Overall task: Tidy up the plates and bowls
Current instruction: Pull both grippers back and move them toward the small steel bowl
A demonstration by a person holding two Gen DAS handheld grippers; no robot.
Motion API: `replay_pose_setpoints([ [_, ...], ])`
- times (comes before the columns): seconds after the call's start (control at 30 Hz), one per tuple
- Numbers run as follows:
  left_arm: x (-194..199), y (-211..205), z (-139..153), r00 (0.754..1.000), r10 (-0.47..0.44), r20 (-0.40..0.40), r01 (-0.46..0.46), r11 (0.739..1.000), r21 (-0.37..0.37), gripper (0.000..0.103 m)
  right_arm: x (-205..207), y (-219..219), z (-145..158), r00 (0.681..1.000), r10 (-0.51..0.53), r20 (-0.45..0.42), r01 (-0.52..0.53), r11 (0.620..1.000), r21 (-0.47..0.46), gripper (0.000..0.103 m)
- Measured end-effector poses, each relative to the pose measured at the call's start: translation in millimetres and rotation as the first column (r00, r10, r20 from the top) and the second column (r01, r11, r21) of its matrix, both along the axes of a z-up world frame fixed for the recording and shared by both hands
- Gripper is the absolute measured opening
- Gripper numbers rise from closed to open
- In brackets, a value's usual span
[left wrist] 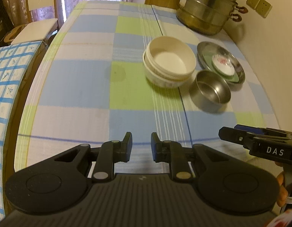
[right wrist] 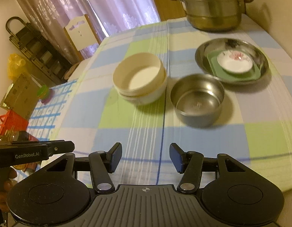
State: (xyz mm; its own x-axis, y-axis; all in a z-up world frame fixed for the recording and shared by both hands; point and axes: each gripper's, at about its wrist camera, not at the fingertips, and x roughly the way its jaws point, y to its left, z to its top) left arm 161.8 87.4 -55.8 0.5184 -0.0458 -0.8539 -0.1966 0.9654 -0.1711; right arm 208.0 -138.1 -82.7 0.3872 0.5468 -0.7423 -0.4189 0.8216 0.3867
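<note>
A cream bowl (left wrist: 169, 61) (right wrist: 139, 75) sits nested in a white bowl on the checked tablecloth. A steel bowl (left wrist: 212, 90) (right wrist: 198, 98) stands to its right. Behind that, a steel plate (left wrist: 203, 49) (right wrist: 204, 53) holds a green square plate (left wrist: 206, 57) (right wrist: 214, 62) and a small white floral dish (left wrist: 223, 64) (right wrist: 234, 61). My left gripper (left wrist: 141, 145) is open and empty near the table's front edge. My right gripper (right wrist: 145, 158) is open and empty, also near the front edge, short of the bowls.
A steel steamer pot (left wrist: 206, 5) (right wrist: 212, 5) stands at the table's far right by the wall. A chair (left wrist: 38, 19) and a second table with a blue grid cloth (left wrist: 8, 66) are on the left. Clutter and a rack (right wrist: 32, 45) lie left.
</note>
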Motion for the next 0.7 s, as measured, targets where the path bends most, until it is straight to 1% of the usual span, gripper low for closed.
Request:
replay_pose_setpoints([
  [0.2,-20.1,-2.5,-4.4,1.0,-0.017,-0.014,0.017,1.0,0.001,0.018,-20.2,-2.5,-5.6,1.0,-0.019,-0.016,0.019,1.0,-0.01,0.056],
  [0.47,-34.8,-6.5,-9.5,0.999,-0.035,-0.028,0.036,0.999,0.008,0.018,-39.8,-3.0,-10.6,0.999,-0.029,-0.023,0.028,0.999,-0.026,0.056],
  [0.7,-38.9,-13.9,-12.5,0.999,-0.038,-0.031,0.038,0.999,0.016,0.018,-42.4,-6.4,-14.8,0.999,-0.02,-0.031,0.018,0.999,-0.044,0.056],
])
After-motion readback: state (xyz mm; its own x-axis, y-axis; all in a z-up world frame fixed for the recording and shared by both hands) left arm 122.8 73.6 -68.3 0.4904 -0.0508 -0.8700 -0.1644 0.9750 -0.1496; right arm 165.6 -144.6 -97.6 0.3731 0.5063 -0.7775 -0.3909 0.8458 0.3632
